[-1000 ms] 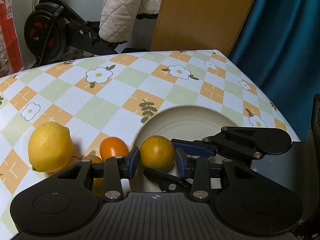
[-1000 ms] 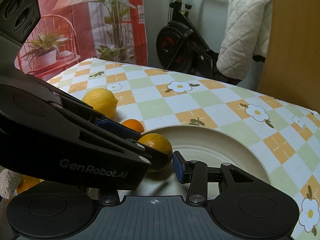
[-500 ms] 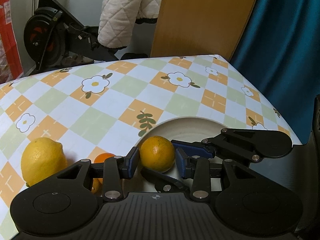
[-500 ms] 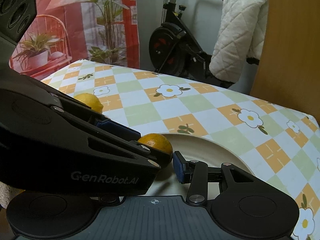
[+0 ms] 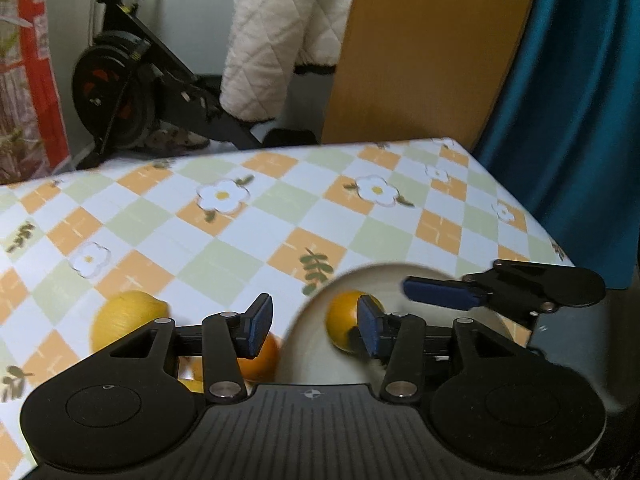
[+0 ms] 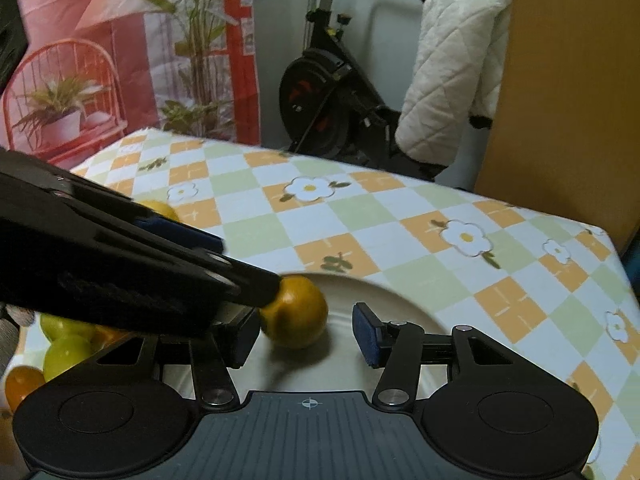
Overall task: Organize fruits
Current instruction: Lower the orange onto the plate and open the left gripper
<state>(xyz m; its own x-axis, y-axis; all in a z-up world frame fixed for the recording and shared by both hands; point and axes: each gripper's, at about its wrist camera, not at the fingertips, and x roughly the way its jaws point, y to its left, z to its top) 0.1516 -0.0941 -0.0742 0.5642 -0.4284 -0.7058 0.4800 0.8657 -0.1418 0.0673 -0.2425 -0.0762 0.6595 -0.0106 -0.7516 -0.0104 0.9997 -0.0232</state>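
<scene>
An orange (image 5: 343,320) lies on the cream plate (image 5: 384,276); it also shows in the right wrist view (image 6: 296,312) on the plate (image 6: 400,300). My left gripper (image 5: 314,330) is open and empty, pulled back, with the orange beside its right finger. My right gripper (image 6: 306,334) is open over the plate, the orange just ahead between its fingers, untouched. A lemon (image 5: 124,316) and a small orange (image 5: 260,356) lie on the cloth left of the plate.
Green and orange fruits (image 6: 64,348) lie at the table's near left. The checked tablecloth (image 6: 360,216) ends at a far edge, with an exercise bike (image 6: 320,92), a wooden panel (image 5: 432,48) and a teal curtain (image 5: 580,100) beyond.
My left gripper has opened, let go of the orange and drawn back up. The orange now rests on the plate. My right gripper has tilted up slightly.
</scene>
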